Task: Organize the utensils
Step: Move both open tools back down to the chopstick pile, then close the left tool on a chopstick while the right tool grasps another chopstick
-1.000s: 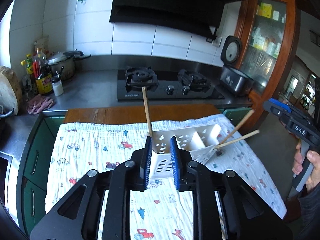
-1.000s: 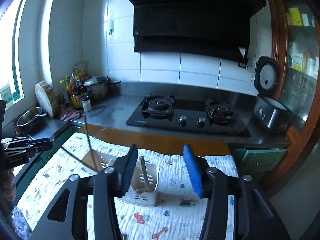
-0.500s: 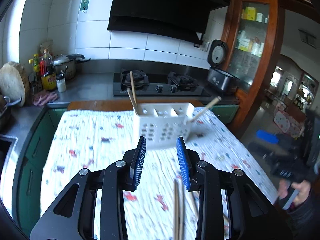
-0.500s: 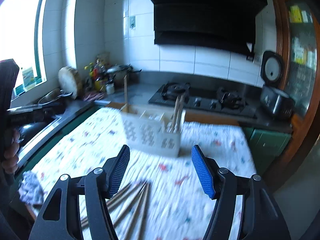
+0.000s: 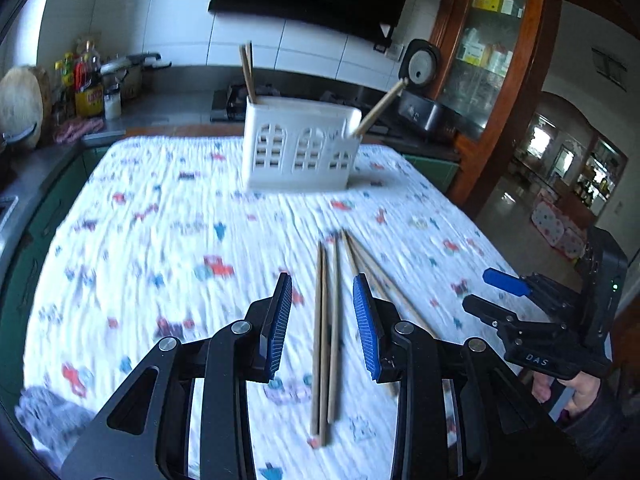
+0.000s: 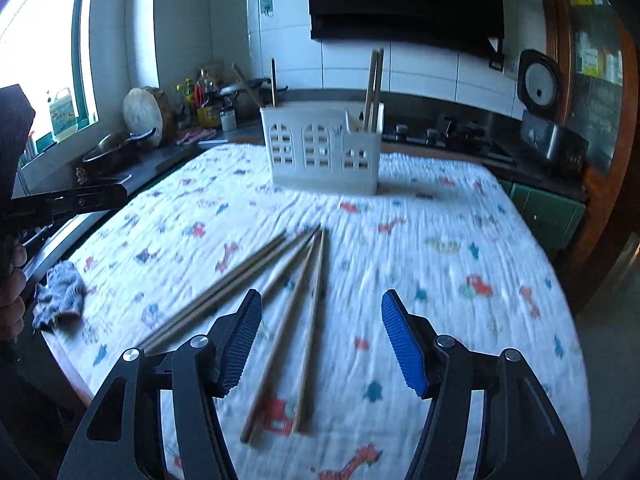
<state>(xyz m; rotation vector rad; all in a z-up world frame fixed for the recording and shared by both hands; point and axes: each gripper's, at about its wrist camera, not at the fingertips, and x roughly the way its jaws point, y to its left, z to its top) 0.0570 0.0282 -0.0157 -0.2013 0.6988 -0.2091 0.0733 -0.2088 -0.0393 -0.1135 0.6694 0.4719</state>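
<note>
While both grippers hang over the cloth-covered bench, the left gripper has its fingers spread, nothing pinched, with chopsticks lying loose on the cloth below the gap. The right gripper is closing its wider-spread fingers, nothing pressed, over the same chopsticks. Farther back stands the white caddy, with several chopsticks upright inside.

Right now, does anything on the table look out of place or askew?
Yes. Several loose chopsticks lie fanned on the patterned cloth, outside the white holder. One chopstick in the holder leans out sharply, and a crumpled grey rag sits at the cloth's edge.
</note>
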